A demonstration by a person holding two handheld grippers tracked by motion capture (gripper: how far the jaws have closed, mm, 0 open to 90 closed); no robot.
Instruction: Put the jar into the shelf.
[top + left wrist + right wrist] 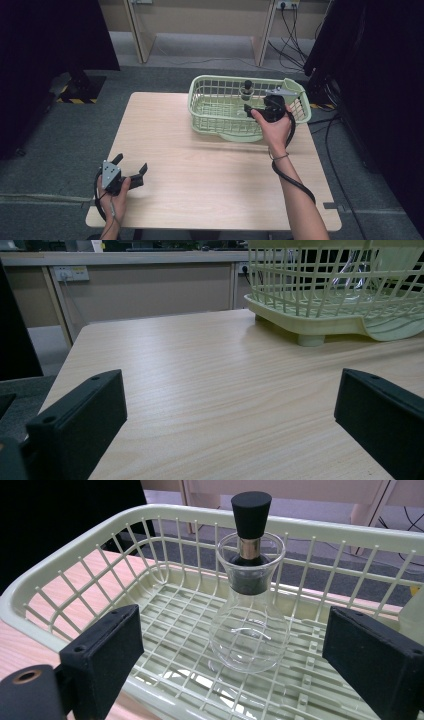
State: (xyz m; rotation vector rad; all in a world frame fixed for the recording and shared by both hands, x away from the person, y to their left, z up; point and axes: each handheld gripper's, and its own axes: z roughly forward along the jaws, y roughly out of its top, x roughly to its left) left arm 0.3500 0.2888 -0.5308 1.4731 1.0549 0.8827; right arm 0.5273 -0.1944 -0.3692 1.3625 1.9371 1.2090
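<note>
A pale green wire basket [200,102] stands at the back right of the wooden table [200,170]. Inside it a clear glass bottle [248,625] with a black cone stopper [251,512] stands upright, also seen from above as the bottle [247,90]. My right gripper [262,105] hovers at the basket's near rim, open, jaws spread wide on either side of the bottle and apart from it. My left gripper [131,167] rests low at the table's front left corner, open, with nothing between its jaws. The basket [320,305] lies ahead of it to the right.
A grey carpet surrounds the table. Desk legs [137,35] and a wall with sockets and cables [295,30] stand behind. Dark panels [45,40] flank both sides. A pale object [412,615] sits at the basket's right edge.
</note>
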